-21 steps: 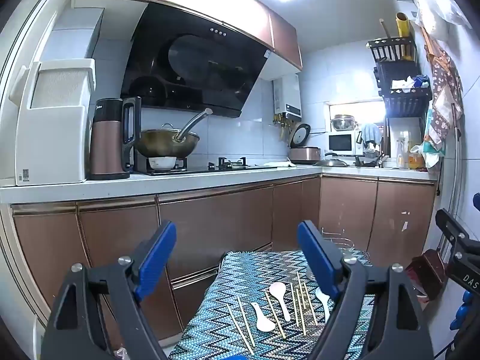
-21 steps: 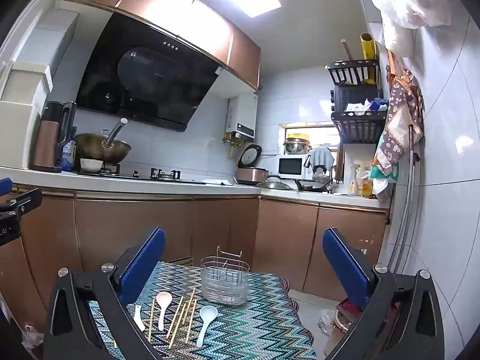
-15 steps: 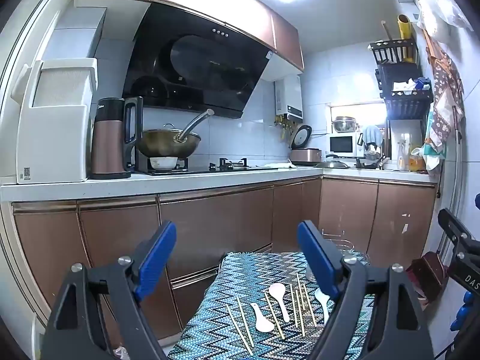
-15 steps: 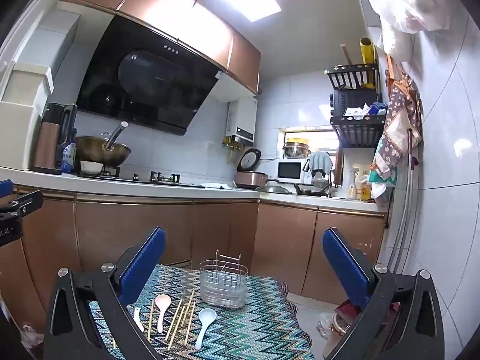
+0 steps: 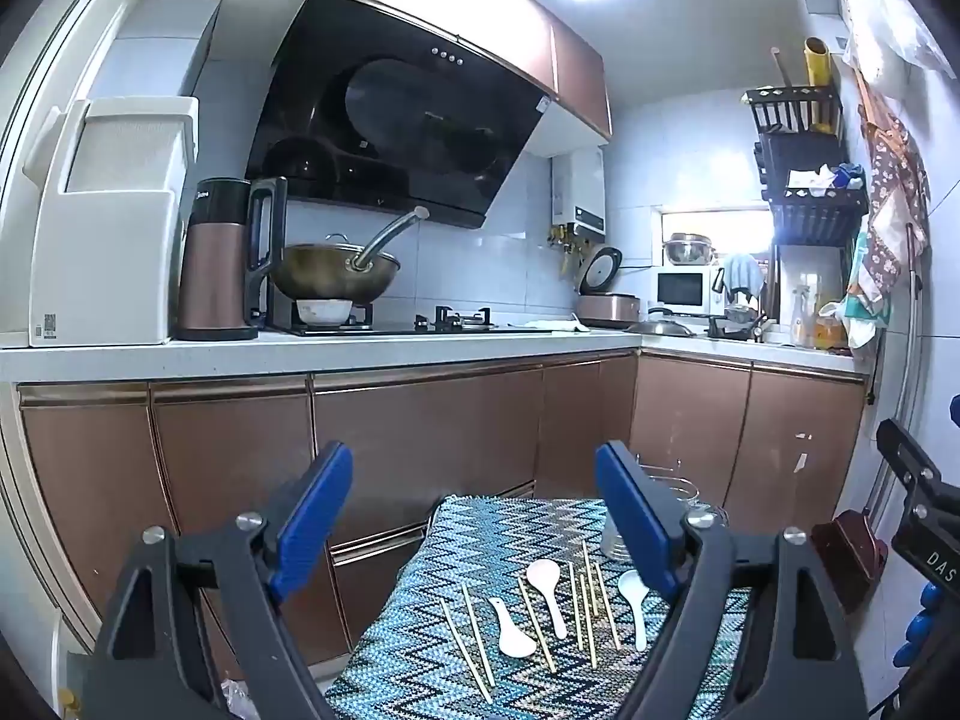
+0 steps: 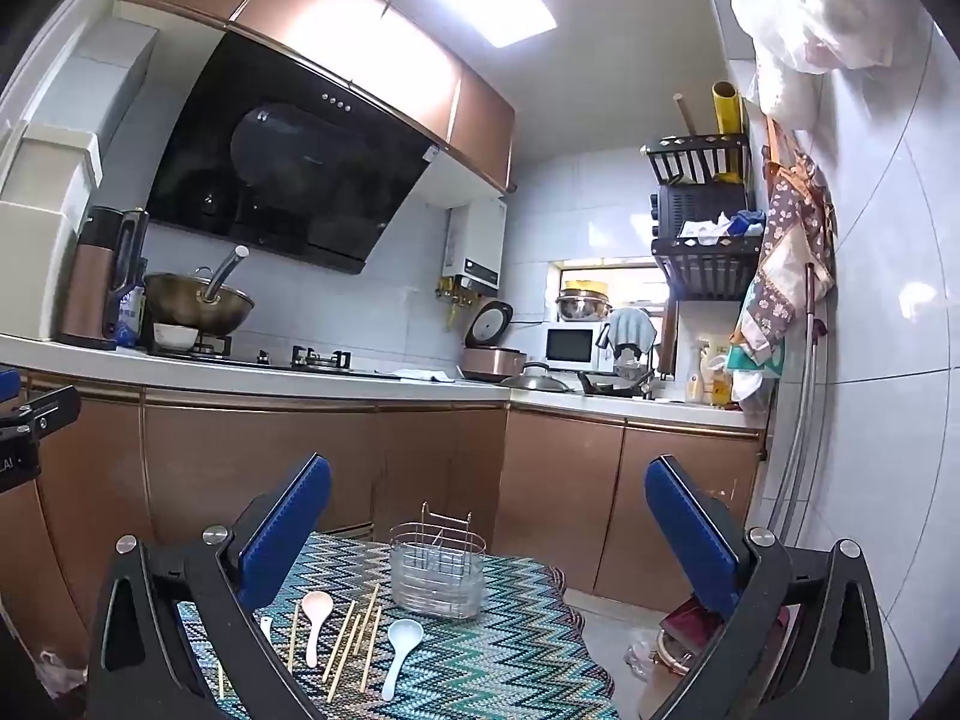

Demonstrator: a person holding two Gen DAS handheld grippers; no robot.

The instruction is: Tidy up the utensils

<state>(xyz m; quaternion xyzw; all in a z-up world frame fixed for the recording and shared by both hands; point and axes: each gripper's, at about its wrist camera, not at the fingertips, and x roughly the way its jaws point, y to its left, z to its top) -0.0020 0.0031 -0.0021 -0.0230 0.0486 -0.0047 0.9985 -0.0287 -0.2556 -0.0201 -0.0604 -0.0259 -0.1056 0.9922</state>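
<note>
While both grippers (image 5: 474, 516) (image 6: 489, 516) hang spread and empty, utensils (image 6: 354, 636) lie mid-cloth (image 6: 510, 660).

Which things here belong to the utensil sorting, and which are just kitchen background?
Belongs to the job:
- spoons, three, loose on the patterned cloth
- chopsticks, scattered beside them
- wire holder, at the far end of the cloth
- left tongs and right tongs, both open and empty

Just lying about:
- wok
- kettle
- microwave
- rice cooker
</note>
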